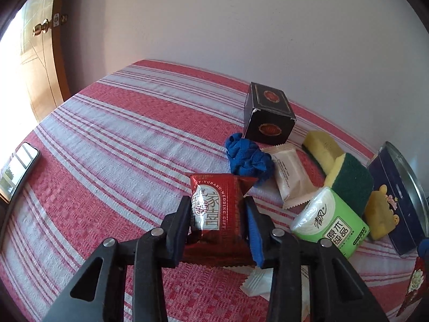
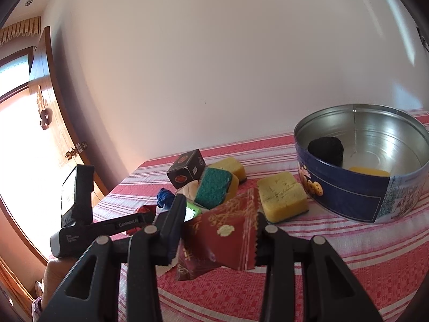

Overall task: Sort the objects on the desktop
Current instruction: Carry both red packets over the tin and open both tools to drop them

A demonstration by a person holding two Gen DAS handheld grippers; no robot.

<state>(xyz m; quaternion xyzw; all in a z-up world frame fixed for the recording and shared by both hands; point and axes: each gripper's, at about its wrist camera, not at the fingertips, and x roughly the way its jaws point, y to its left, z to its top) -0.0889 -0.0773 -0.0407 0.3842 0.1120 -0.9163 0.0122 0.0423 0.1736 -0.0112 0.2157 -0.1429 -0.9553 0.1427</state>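
My left gripper (image 1: 217,216) is shut on a red snack packet with white Chinese print (image 1: 217,212), held just above the striped cloth. My right gripper (image 2: 218,221) is shut on a dark red gold-printed packet (image 2: 222,238), held above the cloth in front of a round blue cookie tin (image 2: 348,196). The tin holds a black scrubber (image 2: 325,150) and a yellow sponge (image 2: 368,171). The left gripper body (image 2: 107,225) shows at the left of the right wrist view.
On the red-and-white striped cloth (image 1: 107,147) lie a black box (image 1: 269,116), a blue crumpled cloth (image 1: 248,158), a white packet (image 1: 291,177), a green tissue pack (image 1: 331,221), yellow-green sponges (image 1: 348,177) and a small white packet (image 1: 257,281). A phone (image 1: 18,170) lies far left.
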